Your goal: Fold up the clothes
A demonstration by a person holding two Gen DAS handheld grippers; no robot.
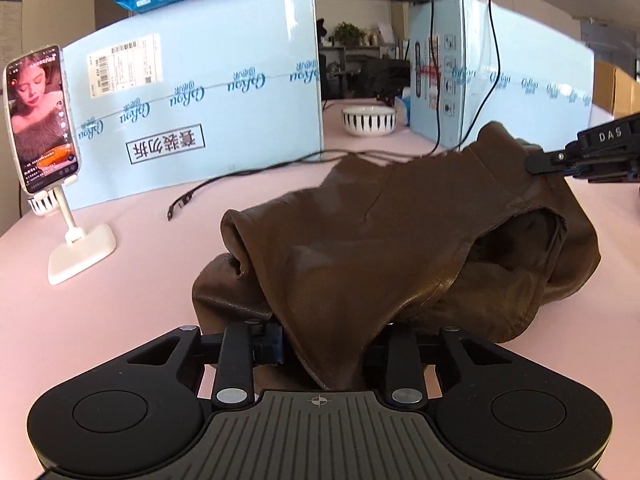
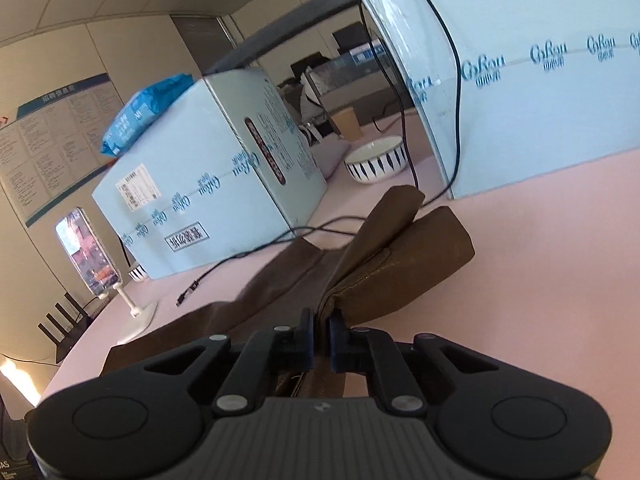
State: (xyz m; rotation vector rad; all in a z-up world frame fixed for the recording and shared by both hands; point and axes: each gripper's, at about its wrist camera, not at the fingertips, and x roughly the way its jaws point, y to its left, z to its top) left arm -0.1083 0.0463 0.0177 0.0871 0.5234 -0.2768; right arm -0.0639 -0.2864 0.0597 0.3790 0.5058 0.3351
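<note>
— Left wrist view: where's the garment?
— The brown garment (image 1: 400, 240) lies bunched on the pink bench (image 1: 120, 300); my left fingers (image 1: 320, 350) pinch its near edge.

— Right wrist view?
— My right fingers (image 2: 320, 340) clamp a fold. Folding looks barely begun.

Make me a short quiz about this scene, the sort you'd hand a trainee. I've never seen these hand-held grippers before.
1. True or false: the right gripper is clamped on the brown garment.
2. What stands in the gap between the two pale blue boxes? A) a striped bowl B) a kettle C) a shoe
3. Fill in: the phone on its white stand is to the ______ of the garment in the left wrist view.

Key:
1. True; fabric is pinched between its nearly closed jaws.
2. A, the striped bowl.
3. Left.
</note>
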